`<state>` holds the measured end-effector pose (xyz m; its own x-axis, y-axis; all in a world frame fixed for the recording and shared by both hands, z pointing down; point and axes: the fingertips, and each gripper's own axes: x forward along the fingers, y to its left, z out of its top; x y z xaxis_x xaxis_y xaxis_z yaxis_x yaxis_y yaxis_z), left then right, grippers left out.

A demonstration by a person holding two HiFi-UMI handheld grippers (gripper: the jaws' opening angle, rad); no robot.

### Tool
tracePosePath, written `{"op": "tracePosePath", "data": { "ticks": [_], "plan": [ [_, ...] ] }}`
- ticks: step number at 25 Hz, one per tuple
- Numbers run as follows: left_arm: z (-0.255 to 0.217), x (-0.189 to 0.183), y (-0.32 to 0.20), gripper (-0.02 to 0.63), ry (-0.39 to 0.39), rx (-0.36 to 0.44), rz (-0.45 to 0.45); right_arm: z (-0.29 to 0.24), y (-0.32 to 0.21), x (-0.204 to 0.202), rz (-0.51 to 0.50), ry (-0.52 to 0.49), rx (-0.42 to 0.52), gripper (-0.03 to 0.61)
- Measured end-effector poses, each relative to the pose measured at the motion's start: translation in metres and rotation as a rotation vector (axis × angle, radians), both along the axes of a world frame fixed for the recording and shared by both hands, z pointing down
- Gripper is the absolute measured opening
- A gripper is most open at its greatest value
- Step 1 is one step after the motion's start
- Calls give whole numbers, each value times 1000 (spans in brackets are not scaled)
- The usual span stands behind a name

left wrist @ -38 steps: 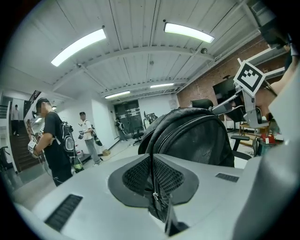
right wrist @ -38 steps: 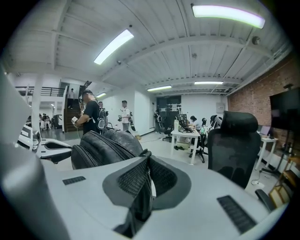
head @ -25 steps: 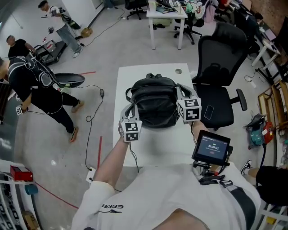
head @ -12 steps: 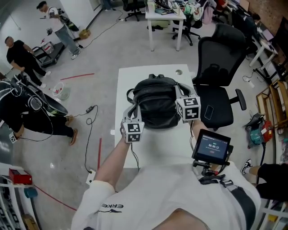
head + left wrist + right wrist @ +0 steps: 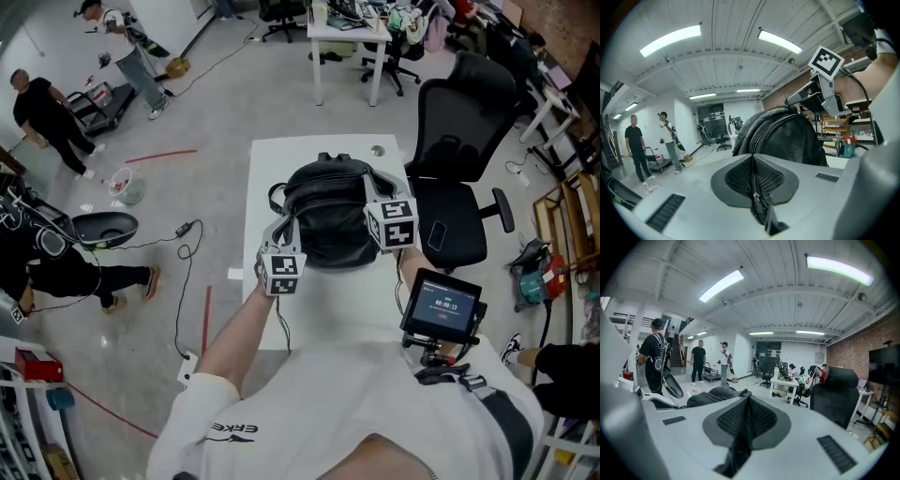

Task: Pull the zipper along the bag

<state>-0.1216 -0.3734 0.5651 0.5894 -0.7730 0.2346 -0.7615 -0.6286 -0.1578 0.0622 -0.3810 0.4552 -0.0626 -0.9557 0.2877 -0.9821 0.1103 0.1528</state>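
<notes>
The step in hand looks like the pull itself. The left claw (image 5: 752, 165) is clamped shut on a black tab with a small metal piece, most likely the zipper pull (image 5: 754, 197). The right claw (image 5: 746, 406) is closed on a fold of black fabric (image 5: 739, 444); I cannot tell whether that is a strap or the bag's edge. To do it well, the right claw should hold firm as an anchor and keep the cloth taut. The left should then draw the pull along the curve of the zipper track (image 5: 761, 133), low and in line with the teeth, not lifting away. A sideways tug would likely jam the slider or drag the whole bag (image 5: 328, 216) across the table (image 5: 267, 169). The bag stands on the far half of the table, midway between its left and right edges, its right side close to the right edge. It is black with a pebbled, leather-like skin and a rounded dome. The zipper arcs over the dome, and a carry loop sits at the far side.
</notes>
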Motion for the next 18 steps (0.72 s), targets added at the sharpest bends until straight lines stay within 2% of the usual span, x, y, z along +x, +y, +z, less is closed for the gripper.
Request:
{"op": "tracePosePath", "data": {
  "ticks": [5,18],
  "plan": [
    [7,-8,-8,5,10,-1,19,3,-15,-23,-13,31,-4,18],
    [7,1,-3,5,15,-6,62,-3,-19,-40,-45,95,-21,18]
  ]
}}
